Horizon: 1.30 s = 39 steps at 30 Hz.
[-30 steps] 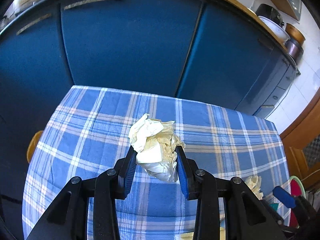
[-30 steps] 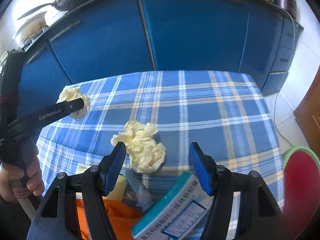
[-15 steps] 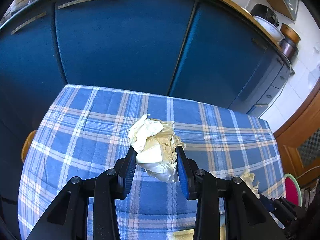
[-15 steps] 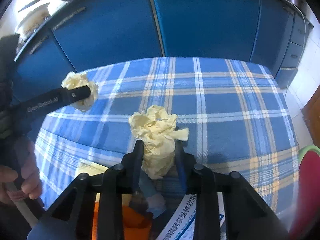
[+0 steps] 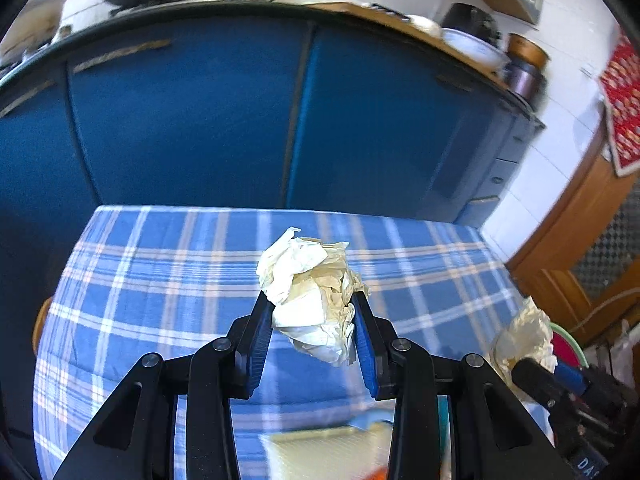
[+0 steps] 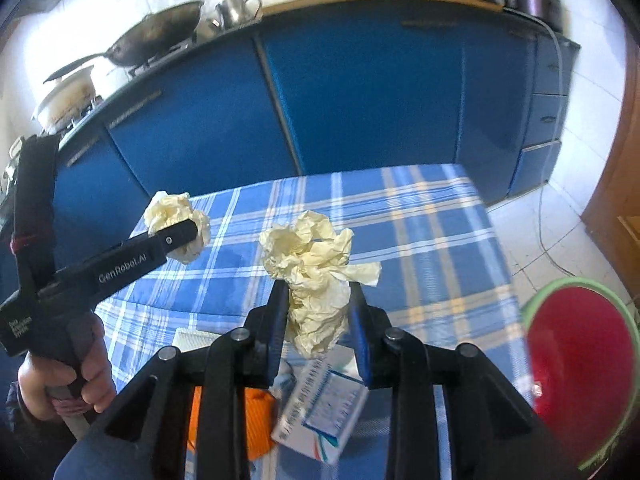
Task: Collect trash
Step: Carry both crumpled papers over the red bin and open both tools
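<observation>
Two crumpled cream paper wads are held above the blue plaid table (image 5: 160, 280). My left gripper (image 5: 311, 298) is shut on one paper wad (image 5: 308, 280), which bulges above its blue pads. In the right wrist view my right gripper (image 6: 318, 288) is shut on the other paper wad (image 6: 312, 256), lifted off the cloth. That view also shows the left gripper (image 6: 176, 236) with its wad (image 6: 172, 206) at the left, held by a person's hand (image 6: 80, 384). A red bin with a green rim (image 6: 580, 360) stands on the floor to the right.
A teal and white box (image 6: 324, 412) and an orange item (image 6: 260, 420) lie at the table's near edge under the right gripper. Blue kitchen cabinets (image 6: 360, 100) run behind the table, with a pan (image 6: 156, 40) and pots on top. A wooden door (image 5: 580, 248) is at the right.
The right gripper closed on the wad that lay on the cloth and raised it. Both grippers rose, the left keeping its wad.
</observation>
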Available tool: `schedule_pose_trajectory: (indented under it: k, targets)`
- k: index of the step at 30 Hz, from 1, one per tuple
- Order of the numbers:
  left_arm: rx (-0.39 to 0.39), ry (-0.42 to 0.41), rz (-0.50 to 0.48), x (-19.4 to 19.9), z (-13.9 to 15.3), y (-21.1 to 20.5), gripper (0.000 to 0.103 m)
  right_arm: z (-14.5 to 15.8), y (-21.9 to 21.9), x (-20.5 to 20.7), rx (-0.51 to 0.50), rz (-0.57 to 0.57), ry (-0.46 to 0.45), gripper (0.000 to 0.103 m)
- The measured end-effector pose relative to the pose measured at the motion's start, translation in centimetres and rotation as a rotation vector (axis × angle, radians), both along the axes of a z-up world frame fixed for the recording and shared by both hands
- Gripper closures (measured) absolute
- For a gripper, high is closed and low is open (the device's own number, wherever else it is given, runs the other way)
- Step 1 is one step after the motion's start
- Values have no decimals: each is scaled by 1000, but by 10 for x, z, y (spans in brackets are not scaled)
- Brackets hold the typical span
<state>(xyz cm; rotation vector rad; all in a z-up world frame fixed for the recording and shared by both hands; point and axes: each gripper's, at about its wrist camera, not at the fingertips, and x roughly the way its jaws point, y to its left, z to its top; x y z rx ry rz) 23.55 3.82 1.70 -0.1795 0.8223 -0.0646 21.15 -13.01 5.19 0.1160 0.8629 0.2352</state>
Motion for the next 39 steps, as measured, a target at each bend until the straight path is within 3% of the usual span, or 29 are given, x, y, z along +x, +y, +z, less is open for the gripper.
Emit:
schedule_pose_trajectory:
  k: [5,19,27,32,39]
  targets:
    - [-18,-23,-83,-13,12,-24,64,15,-19,-21,-3,-35,-34,71]
    - [40,-117,-293,-60,32,-96,63,37,-77,-75,14,-161,-100,71]
    - [54,-139,-355,-76,47,-129,63,43,-117,-100,28,-241,-130,71]
    - [36,-157,-407,-87,54,-154,62,36,-144,-112,49,-293,-128,71]
    - [7,-116,-470,-92,38,-196,62,8,-182,-129,16,-397,-119,70]
